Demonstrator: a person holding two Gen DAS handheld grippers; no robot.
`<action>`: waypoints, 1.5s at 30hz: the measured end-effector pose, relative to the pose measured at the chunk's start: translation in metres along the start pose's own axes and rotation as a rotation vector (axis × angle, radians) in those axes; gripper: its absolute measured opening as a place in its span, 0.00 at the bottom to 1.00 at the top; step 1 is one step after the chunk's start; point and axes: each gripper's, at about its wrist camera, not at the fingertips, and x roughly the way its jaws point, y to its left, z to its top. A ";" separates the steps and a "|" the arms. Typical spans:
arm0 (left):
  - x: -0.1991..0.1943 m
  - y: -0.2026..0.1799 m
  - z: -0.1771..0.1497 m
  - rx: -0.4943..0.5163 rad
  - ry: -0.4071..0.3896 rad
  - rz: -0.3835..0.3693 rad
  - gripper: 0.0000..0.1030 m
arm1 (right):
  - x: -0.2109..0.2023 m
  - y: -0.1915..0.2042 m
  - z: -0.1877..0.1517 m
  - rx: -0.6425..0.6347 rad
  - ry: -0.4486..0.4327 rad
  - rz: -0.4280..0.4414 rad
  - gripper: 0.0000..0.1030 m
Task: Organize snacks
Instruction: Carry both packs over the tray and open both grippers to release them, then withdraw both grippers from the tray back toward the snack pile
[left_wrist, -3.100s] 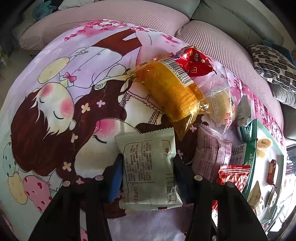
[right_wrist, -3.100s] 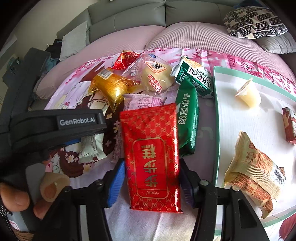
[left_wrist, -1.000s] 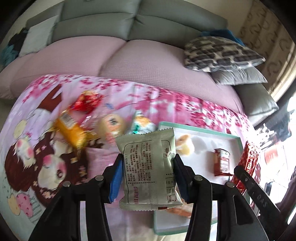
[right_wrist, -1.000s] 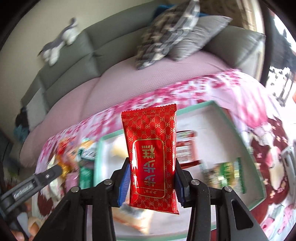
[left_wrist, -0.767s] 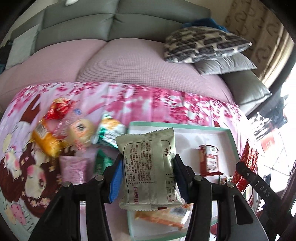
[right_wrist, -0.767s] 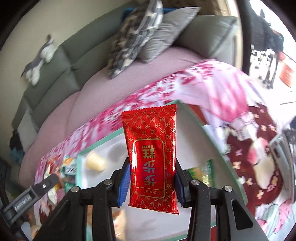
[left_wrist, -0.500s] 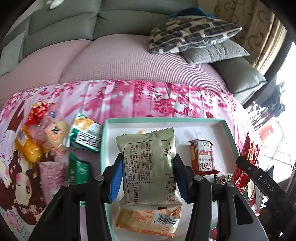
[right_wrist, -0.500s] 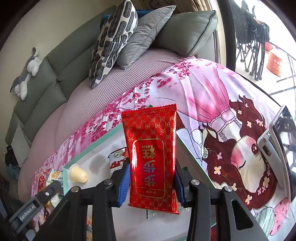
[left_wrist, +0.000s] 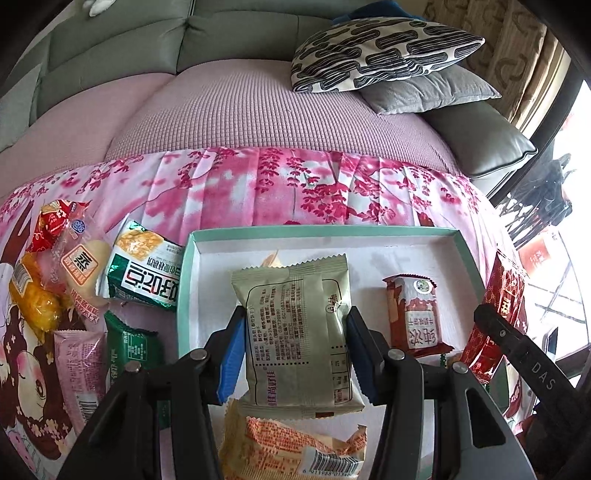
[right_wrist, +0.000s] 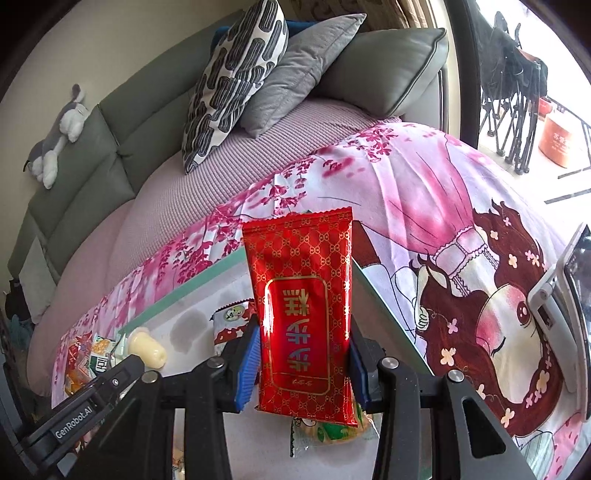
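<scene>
Since the earlier frames both grippers have swung away from the snack pile and now hang over the mint-rimmed tray. The left gripper has its fingers clenched on a beige-green packet, whose back panel of small print faces the camera, too fine to read. Below those fingers an orange-printed wrapper with a barcode lies in the tray; to their right lies a dark red bar. Left of the fingers, outside the tray rim, lie a green-and-white packet and more snacks on the pink cartoon cloth. The right gripper grips a red packet with gold characters, upside down to the camera; "GenRobot.AI" is printed on the other tool at lower left. Open white tray floor lies beyond the left fingers.
</scene>
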 end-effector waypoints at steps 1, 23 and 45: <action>0.001 0.001 0.000 0.000 0.003 0.000 0.51 | 0.002 0.000 0.000 -0.001 0.004 -0.001 0.43; 0.002 0.008 0.002 -0.020 -0.003 0.011 0.67 | 0.019 0.021 -0.012 -0.047 0.081 0.023 0.47; -0.024 0.019 0.004 -0.048 -0.094 0.191 1.00 | 0.008 0.023 -0.006 -0.066 0.044 0.035 1.00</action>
